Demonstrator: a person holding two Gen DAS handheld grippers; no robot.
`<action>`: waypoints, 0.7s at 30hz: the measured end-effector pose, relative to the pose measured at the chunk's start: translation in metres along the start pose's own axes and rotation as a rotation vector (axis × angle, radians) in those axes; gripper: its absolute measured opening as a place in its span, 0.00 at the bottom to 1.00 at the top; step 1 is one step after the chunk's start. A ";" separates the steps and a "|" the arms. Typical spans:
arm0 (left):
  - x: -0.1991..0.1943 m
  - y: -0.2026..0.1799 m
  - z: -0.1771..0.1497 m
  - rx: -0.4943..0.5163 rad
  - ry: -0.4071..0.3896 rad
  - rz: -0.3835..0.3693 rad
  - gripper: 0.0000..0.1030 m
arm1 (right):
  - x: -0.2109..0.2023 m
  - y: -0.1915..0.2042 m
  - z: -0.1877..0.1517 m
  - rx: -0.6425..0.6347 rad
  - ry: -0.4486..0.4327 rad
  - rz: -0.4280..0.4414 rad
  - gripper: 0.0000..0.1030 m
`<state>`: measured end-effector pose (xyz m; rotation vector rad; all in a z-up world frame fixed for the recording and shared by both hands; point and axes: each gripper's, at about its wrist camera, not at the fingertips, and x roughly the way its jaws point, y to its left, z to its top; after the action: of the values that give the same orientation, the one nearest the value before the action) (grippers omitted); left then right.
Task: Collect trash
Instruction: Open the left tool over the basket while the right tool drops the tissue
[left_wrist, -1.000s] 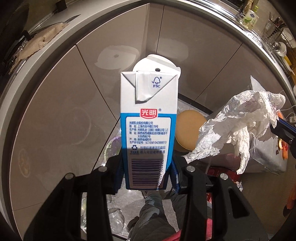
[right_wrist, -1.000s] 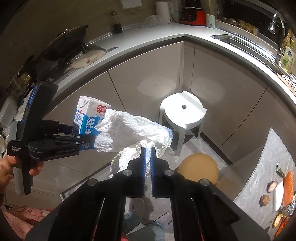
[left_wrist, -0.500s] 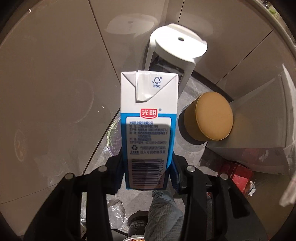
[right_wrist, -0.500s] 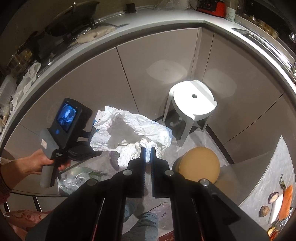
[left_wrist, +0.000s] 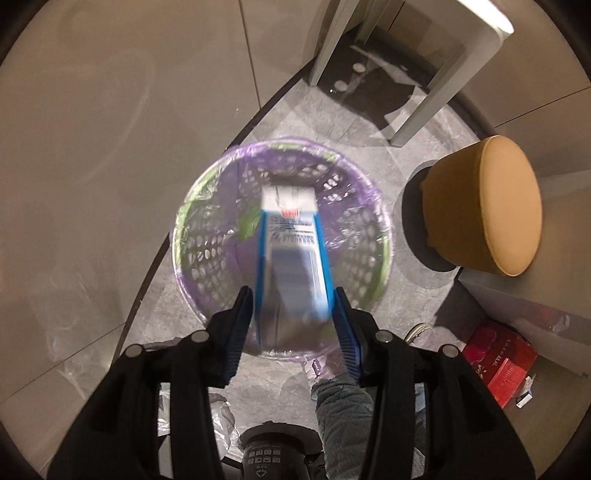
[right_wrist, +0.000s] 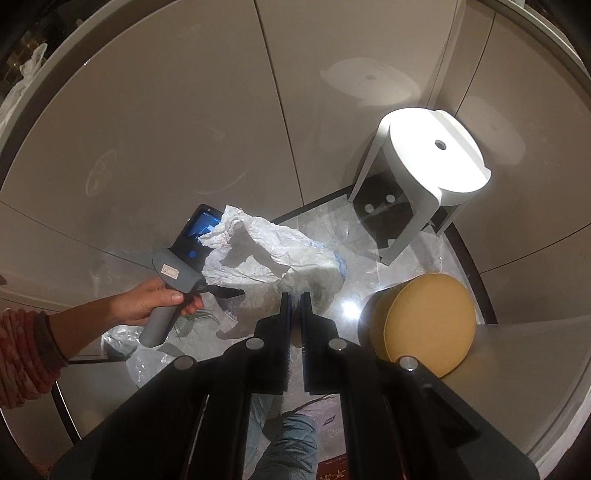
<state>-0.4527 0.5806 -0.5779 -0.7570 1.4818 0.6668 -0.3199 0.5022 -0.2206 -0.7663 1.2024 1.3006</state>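
- Left claw (left_wrist: 291, 325): jaws opening, pads clear of the blurred blue-and-white milk carton (left_wrist: 291, 254) between them, pointing straight down.
- Carton over the mouth of a perforated waste basket (left_wrist: 369, 236) lined with a purple bag, on grey floor.
- Right claw (right_wrist: 294, 301): clamped tight on crumpled white paper (right_wrist: 273, 258).
- Tan round stool (right_wrist: 428, 325) just right; white stool (right_wrist: 432, 166) beyond.

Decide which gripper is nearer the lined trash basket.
Left. The left gripper is directly above the basket, jaws opening around the milk carton. The right gripper, clamping crumpled paper, shows no basket.
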 end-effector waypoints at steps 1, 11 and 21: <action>0.004 0.000 0.000 0.001 0.003 0.004 0.53 | 0.007 0.000 0.002 -0.002 0.008 0.005 0.06; -0.069 0.013 -0.014 -0.031 -0.091 -0.043 0.70 | 0.061 0.000 0.015 -0.055 0.067 -0.019 0.06; -0.185 0.017 -0.051 -0.055 -0.239 -0.017 0.86 | 0.205 0.034 0.025 -0.113 0.172 0.108 0.06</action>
<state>-0.4972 0.5623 -0.3911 -0.7056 1.2418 0.7603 -0.3756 0.5925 -0.4007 -0.9207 1.3310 1.4241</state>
